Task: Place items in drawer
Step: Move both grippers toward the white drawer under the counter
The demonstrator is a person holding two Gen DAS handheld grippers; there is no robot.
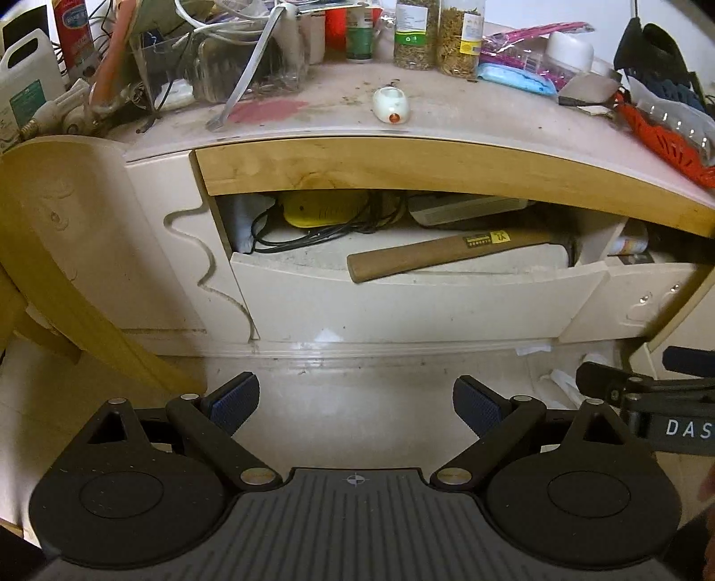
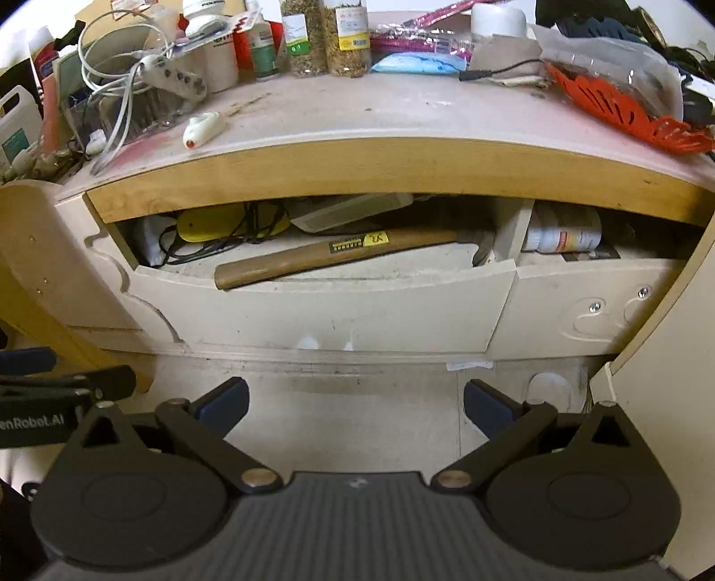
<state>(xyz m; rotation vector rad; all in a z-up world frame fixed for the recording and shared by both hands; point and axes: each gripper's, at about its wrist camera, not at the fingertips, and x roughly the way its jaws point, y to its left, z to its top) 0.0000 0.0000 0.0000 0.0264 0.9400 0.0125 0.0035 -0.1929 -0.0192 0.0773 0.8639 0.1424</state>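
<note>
A cream drawer (image 1: 402,304) (image 2: 321,308) under the wooden desk edge is pulled open. Inside lie a wooden-handled hammer (image 1: 447,254) (image 2: 321,257), a yellow device (image 1: 321,210) (image 2: 214,223) with black cables, and a grey flat item (image 1: 464,208). A small white object with a red dot (image 1: 392,107) (image 2: 202,128) lies on the desk top. My left gripper (image 1: 355,404) is open and empty, low over the floor in front of the drawer. My right gripper (image 2: 355,404) is open and empty, beside it to the right.
The desk top (image 1: 447,111) is crowded at the back: jars (image 1: 433,31), a power strip with cables (image 2: 174,76), an orange plastic item (image 2: 625,111), a blue pack (image 1: 514,78). A second drawer (image 2: 603,286) holds a bottle. A wooden chair (image 1: 58,250) stands left.
</note>
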